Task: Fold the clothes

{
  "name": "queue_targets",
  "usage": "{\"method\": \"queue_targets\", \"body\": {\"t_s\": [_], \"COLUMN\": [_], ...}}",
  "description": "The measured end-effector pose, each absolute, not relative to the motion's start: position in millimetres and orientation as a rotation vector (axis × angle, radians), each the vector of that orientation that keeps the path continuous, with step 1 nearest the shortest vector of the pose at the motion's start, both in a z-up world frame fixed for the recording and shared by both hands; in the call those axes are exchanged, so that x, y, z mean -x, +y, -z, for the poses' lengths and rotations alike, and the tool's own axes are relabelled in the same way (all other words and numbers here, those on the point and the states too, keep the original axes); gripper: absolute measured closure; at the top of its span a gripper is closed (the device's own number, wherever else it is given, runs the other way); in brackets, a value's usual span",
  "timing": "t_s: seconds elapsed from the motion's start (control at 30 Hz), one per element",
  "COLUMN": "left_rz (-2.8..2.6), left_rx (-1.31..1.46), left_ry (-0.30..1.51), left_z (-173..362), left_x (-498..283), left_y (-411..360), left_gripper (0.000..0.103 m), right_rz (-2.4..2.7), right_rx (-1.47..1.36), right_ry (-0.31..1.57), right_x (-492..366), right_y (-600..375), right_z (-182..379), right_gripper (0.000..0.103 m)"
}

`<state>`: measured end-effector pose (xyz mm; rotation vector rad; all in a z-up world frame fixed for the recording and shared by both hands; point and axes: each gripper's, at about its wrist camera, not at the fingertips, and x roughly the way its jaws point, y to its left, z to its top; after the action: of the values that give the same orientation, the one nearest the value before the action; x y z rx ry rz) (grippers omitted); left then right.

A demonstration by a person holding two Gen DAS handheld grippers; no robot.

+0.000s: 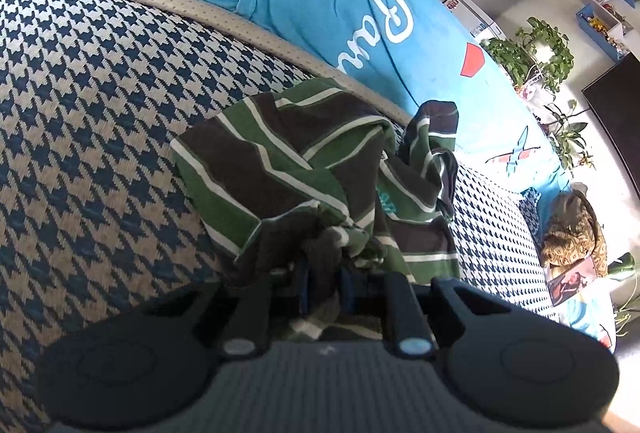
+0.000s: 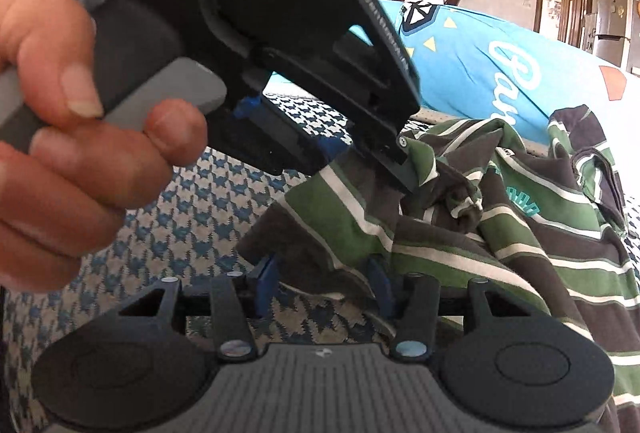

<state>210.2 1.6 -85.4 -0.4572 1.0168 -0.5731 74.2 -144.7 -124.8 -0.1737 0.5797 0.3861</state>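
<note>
Left claw (image 1: 324,283) pinching striped shirt (image 1: 280,169)

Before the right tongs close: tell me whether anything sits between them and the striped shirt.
Nothing visible does. The right tongs are open with the striped shirt's hem already between their fingers; the left tongs grip the shirt above, off that gap.

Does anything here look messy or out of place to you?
Only the striped shirt stands out: it lies crumpled in a heap on the houndstooth cushion, with one bunched part pinched in the left gripper. The right gripper is open around another edge. Nothing looks spilled or damaged.
</note>
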Motion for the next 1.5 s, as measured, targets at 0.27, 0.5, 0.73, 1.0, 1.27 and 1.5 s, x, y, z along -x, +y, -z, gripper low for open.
{"method": "queue_targets", "body": {"t_s": [0.27,0.5,0.73,1.0,1.27,1.5], "left_rz": [0.57,0.53,0.525,0.499,0.487,0.493], "left_rx": [0.474,0.485,0.497,0.459,0.482,0.503], "left_ry": [1.001,0.977,0.984,0.97,0.971,0.959], "left_z": [81,79,79,77,79,75], "left_x": [-202,-198,-200,-194,-193,-191], "left_y": [7,20,22,36,46,45], "left_gripper": [0.071,0.06,0.06,0.057,0.056,0.052], "right_rz": [-0.346,-0.337,-0.42,-0.458,-0.414,-0.379], "right_rx": [0.095,0.056,0.064,0.122,0.187,0.118], "right_ry": [0.593,0.601,0.586,0.561,0.599,0.607], "right_x": [-79,-73,-53,-56,-67,-78], "right_y": [-159,-166,-157,-133,-119,-130], "right_z": [123,115,102,115,131,132], "right_gripper": [0.094,0.094,0.088,0.055,0.05,0.076]}}
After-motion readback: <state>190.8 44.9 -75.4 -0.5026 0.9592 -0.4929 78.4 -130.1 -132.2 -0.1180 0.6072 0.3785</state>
